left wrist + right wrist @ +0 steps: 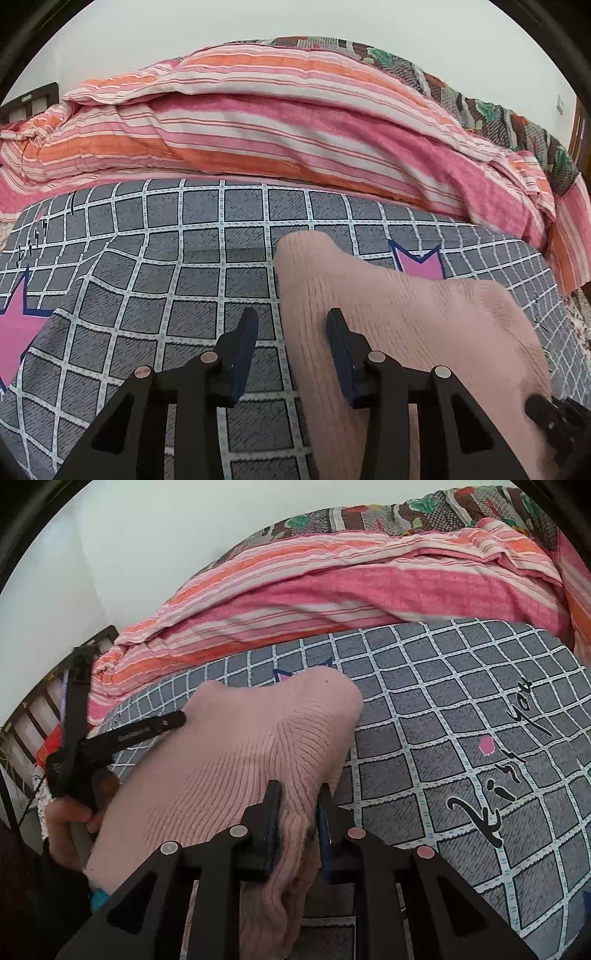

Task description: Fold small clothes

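both tongs work a pale pink ribbed knit garment (pixel 236 760) on a grey checked bedsheet (pixel 155 280).
right gripper (pixel 298 794) is clamped on a bunched fold of the knit at its 6 o'clock edge; left gripper (pixel 291 321) stands apart, unclamped, straddling the garment's 9 o'clock edge, one finger (pixel 341 332) over the knit, the other over sheet. a pink-and-orange striped quilt (pixel 258 122) lies heaped at 12 o'clock.
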### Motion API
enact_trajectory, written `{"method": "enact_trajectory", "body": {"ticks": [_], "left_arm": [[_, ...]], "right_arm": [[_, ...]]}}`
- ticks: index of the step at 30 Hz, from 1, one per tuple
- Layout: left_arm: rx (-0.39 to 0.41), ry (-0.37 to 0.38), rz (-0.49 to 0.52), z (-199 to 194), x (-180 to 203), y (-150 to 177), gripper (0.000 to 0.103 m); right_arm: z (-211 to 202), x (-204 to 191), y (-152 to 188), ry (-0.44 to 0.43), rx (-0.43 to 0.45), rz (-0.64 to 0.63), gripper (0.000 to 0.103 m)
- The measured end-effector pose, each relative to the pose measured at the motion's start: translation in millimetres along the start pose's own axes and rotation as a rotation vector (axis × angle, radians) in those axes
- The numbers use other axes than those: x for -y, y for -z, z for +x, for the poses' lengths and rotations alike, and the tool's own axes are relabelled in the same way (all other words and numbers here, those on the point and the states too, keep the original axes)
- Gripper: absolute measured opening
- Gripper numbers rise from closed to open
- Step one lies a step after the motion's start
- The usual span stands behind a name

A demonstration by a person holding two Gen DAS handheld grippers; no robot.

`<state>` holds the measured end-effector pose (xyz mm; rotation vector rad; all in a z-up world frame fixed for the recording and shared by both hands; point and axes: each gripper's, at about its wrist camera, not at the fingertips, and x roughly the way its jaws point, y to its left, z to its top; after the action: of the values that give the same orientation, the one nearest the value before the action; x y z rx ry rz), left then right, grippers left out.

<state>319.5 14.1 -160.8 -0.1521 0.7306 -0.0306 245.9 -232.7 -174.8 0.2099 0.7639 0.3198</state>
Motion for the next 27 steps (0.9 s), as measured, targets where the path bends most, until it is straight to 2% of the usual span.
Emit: {"method": "enact_trajectory", "body": {"ticks": [3,7,10,13,15,18,21,27], "left_arm": [[-0.003,0.055,0.010,-11.0,-1.1,5.9,0.037],[-0.003,0.112,0.031,-23.4,6.7,17.8,0.037],[0.031,0.124,0.070,-39.4,15.8,25.9,0.037],[0.052,0.154,0.097,-55.7,23.5,33.8,0.042],[0.045,0.164,0.111,-63.1,27.4,41.3,0.043],[0.047,0.169,0.117,-70.4,29.6,55.0,0.048],[0.065,0.154,0.138,-77.0,27.6,64.9,0.056],[0.064,0.183,0.076,-80.5,13.0,75.8,0.063]], "right_arm": [[-1.4,-2.0,-0.9,0.006,0.005,-0.011,0.017],[-8.6,3.7,-5.0,-0.014,0.039,0.018,0.031],[-19.6,8.0,-6.3,-0.045,0.094,0.058,0.031],[-28.1,3.9,-7.4,-0.041,0.147,0.043,0.031],[-26.3,-2.3,-7.2,-0.036,0.143,0.011,0.031],[-13.2,-8.5,-3.4,0.038,0.102,-0.021,0.031],[-4.2,-3.7,0.8,0.058,0.073,0.016,0.031],[-1.6,-12.2,4.8,0.097,0.071,-0.037,0.031]]}}
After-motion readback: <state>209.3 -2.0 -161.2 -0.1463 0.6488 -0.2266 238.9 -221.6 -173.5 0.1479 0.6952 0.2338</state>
